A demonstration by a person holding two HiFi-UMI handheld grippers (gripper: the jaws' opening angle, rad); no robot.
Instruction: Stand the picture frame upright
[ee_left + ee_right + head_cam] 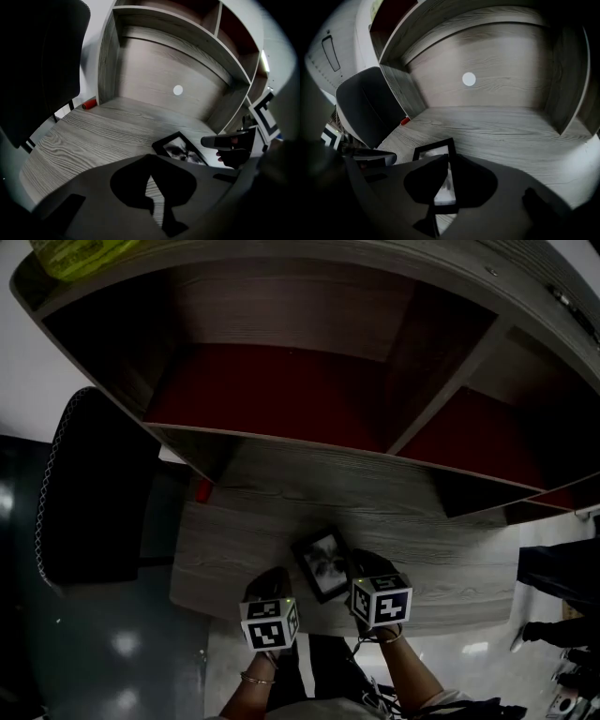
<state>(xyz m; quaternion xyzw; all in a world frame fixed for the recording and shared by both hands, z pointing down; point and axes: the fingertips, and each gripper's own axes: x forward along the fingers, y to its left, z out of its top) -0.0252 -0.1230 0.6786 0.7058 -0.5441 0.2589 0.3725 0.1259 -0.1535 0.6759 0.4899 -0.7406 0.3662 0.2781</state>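
Observation:
A black picture frame (323,563) with a grey photo lies flat on the grey wood desk (234,545), near its front edge. In the head view my left gripper (274,576) hovers just left of the frame and my right gripper (364,564) just right of it. In the left gripper view the frame (180,147) lies ahead and to the right of my left gripper (150,178), whose jaws show only a thin slit. In the right gripper view my right gripper (445,178) hangs over the frame (433,152), its jaws nearly together with nothing between them.
A shelf unit (309,442) with red-backed compartments overhangs the desk's back. A small red object (203,491) sits at the desk's far left corner. A black chair (89,493) stands left of the desk. A person's legs (562,577) show at the right.

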